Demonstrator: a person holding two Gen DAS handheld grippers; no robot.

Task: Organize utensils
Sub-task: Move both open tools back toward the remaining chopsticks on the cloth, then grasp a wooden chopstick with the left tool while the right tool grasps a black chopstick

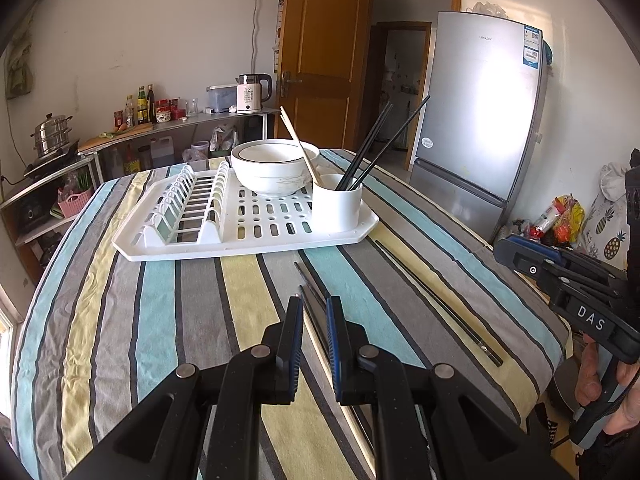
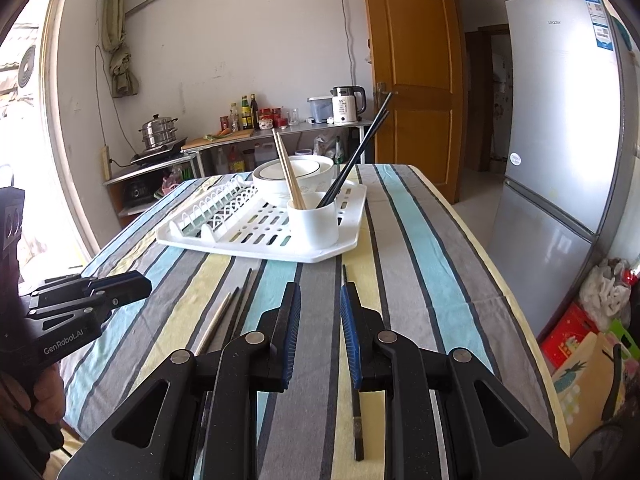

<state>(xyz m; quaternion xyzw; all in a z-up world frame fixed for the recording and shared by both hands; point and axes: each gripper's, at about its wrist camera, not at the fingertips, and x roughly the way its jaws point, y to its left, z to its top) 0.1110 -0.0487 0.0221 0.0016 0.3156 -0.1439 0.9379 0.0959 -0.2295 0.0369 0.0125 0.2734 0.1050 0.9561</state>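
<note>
A white utensil cup [image 1: 337, 204] stands on the front right of a white drying rack [image 1: 140, 248]; it also shows in the right wrist view [image 2: 313, 222]. It holds wooden chopsticks [image 1: 301, 145] and black chopsticks [image 1: 374, 148]. My left gripper [image 1: 314, 308] is open, low over the striped cloth, its fingers on either side of loose chopsticks [image 1: 310, 284] lying there. A black chopstick [image 1: 440, 304] lies further right. My right gripper [image 2: 320, 300] is open, just left of that black chopstick [image 2: 356, 412]. The loose chopsticks [image 2: 228, 312] lie to its left.
A white bowl [image 1: 274, 168] sits on the rack behind the cup. The table has a striped cloth [image 1: 160, 320]. A grey fridge [image 1: 476, 120] stands to the right, a wooden door [image 1: 320, 52] behind, a counter with bottles and a kettle [image 1: 252, 94] at the back left.
</note>
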